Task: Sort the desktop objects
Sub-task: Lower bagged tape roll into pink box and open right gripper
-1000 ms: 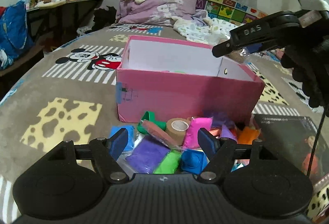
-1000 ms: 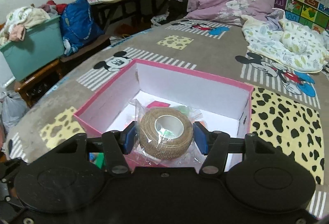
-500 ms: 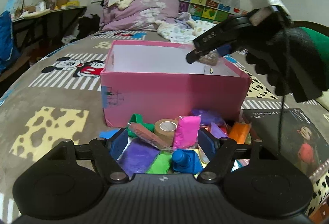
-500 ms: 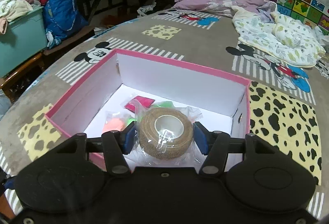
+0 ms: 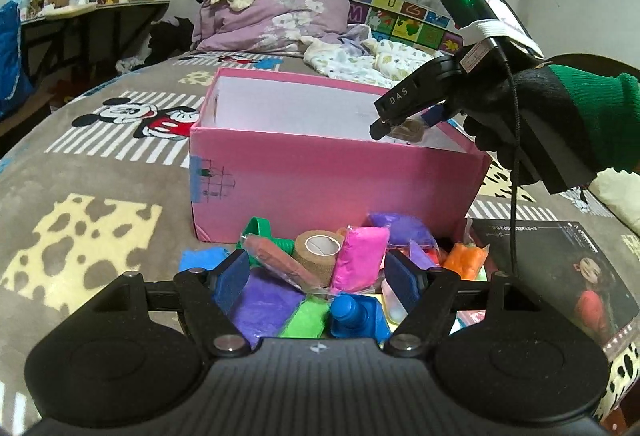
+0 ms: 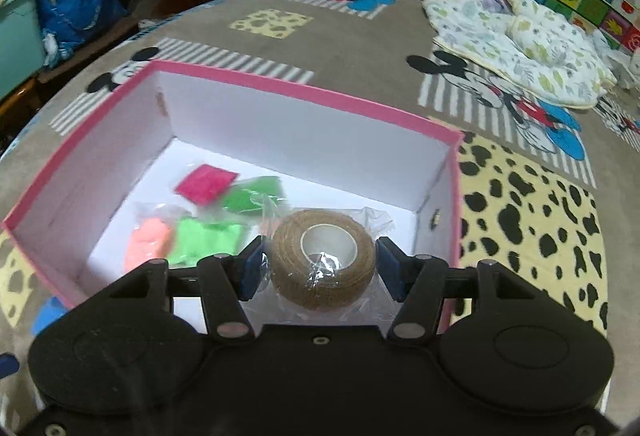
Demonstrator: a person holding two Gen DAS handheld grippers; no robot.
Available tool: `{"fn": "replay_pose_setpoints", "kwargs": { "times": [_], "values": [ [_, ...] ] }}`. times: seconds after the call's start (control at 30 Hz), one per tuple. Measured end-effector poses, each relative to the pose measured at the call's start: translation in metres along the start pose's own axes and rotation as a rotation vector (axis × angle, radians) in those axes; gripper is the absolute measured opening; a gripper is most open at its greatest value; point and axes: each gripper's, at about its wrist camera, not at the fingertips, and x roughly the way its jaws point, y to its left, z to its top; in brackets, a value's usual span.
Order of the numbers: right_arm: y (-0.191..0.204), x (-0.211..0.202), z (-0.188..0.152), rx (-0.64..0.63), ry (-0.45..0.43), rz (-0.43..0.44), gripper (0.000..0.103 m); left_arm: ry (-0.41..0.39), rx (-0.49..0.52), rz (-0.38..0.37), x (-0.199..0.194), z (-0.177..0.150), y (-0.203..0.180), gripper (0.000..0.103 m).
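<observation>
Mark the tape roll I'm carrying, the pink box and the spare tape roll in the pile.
carried tape roll (image 6: 324,268), right wrist view, brown outer wrap.
pink box (image 5: 320,176), left wrist view, front wall.
spare tape roll (image 5: 316,256), left wrist view, brown side below the core.

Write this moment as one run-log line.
right gripper: shut on wrapped tan tape roll, over pink box | left gripper: open above pile
</observation>
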Motion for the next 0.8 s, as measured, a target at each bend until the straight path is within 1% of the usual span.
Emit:
{"fn": "replay_pose_setpoints", "kwargs": {
  "times": [0.13,0.33,0.47,0.6,0.8],
  "values": [
    [-0.003,0.01,0.011,-0.018,0.02,-0.019,0.058,0.002,-0.021,-0.01,0.004,0.001,0.001,0.074],
    [0.004,0.022,0.032,-0.113,0.042,-0.03,0.058,0.011,-0.022,-0.022,0.01,0.0,-0.001,0.074],
    [0.008,0.033,0.043,-0.168,0.06,-0.026,0.058,0.018,-0.028,-0.017,0.014,-0.001,0.002,0.074],
    [0.012,0.049,0.044,-0.231,0.09,-0.025,0.059,0.024,-0.034,-0.007,0.017,-0.001,0.007,0.074],
    [0.007,0.065,0.045,-0.239,0.115,-0.027,0.059,0.031,-0.047,-0.007,0.021,0.0,0.009,0.074]
  ]
}}
